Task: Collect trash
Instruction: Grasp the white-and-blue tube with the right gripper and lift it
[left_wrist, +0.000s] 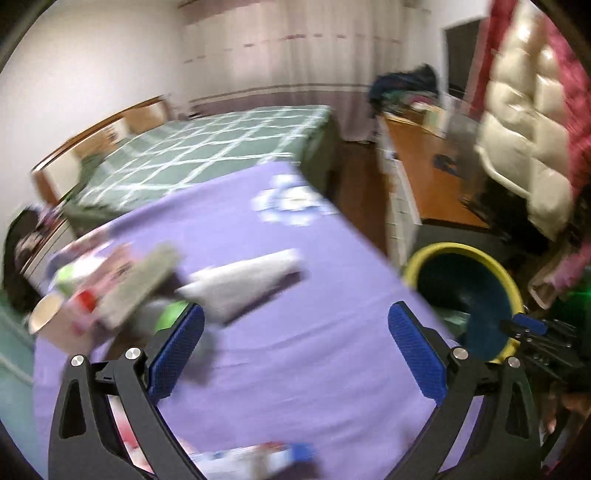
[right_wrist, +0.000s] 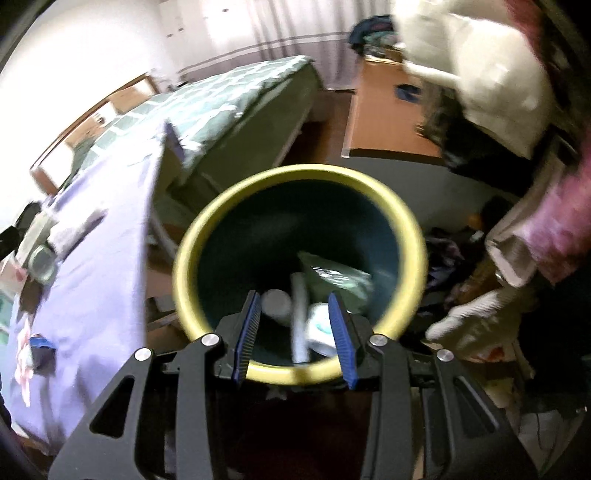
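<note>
Below the right gripper (right_wrist: 295, 334), whose jaws stand apart and empty, the bin (right_wrist: 402, 221) already holds trash: a white tube (right_wrist: 300, 317), a green wrapper (right_wrist: 338, 277) and a pale round cup (right_wrist: 275, 302). So the task seems partly done. Ahead and left of the left gripper (left_wrist: 295, 350), also spread and empty, more litter waits on the desk (left_wrist: 332, 295): a white packet (left_wrist: 243, 284), a blurred heap of boxes (left_wrist: 122, 284) and a paper cup (left_wrist: 44, 317). The bin is smooth, round, yellow-rimmed with a dark inside; the desk's cloth is soft lilac
</note>
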